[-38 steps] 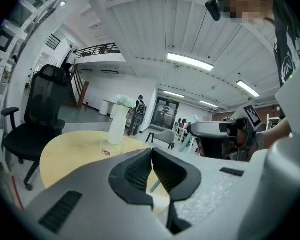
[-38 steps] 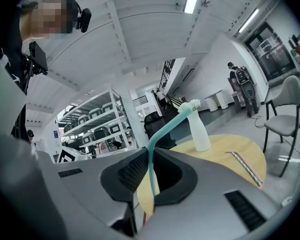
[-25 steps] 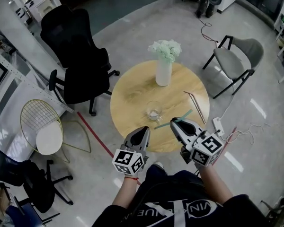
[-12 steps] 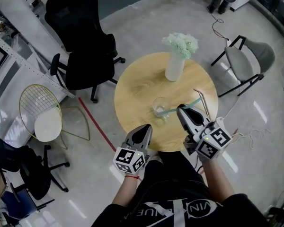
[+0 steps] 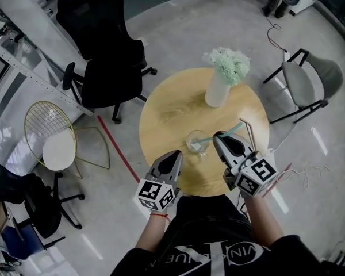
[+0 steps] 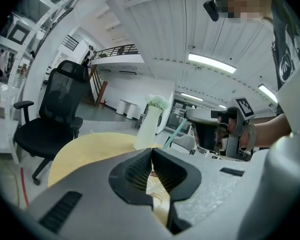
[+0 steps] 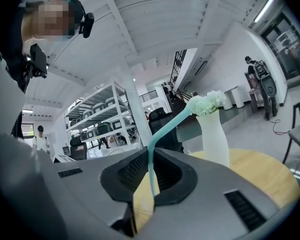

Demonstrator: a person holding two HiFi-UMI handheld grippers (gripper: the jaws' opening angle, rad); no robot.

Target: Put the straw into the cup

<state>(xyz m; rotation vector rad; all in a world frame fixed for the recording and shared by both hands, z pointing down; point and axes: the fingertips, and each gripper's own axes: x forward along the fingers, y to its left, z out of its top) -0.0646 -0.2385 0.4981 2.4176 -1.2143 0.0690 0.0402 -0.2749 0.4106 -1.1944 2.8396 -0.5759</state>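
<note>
A clear glass cup (image 5: 197, 142) stands on the round wooden table (image 5: 167, 114), toward its near side. My right gripper (image 5: 219, 137) is shut on a teal bent straw (image 5: 217, 135), just right of the cup. From above, the straw's lower end lies over the cup's mouth. In the right gripper view the straw (image 7: 166, 128) rises from between the shut jaws and bends right. My left gripper (image 5: 176, 154) hovers at the near table edge, left of the cup, shut on nothing. From the left gripper view, the cup (image 6: 154, 188) is mostly hidden behind the jaws.
A white vase of pale flowers (image 5: 219, 85) stands at the table's far side. Thin metal straws (image 5: 250, 128) lie at the right edge. Black office chairs (image 5: 106, 68), a wire stool (image 5: 52, 142) and a grey chair (image 5: 307, 85) ring the table. Cables (image 5: 299, 171) trail on the floor.
My right gripper has carried the straw left and forward, from near the table's edge to the cup. The left gripper has stayed shut and moved little.
</note>
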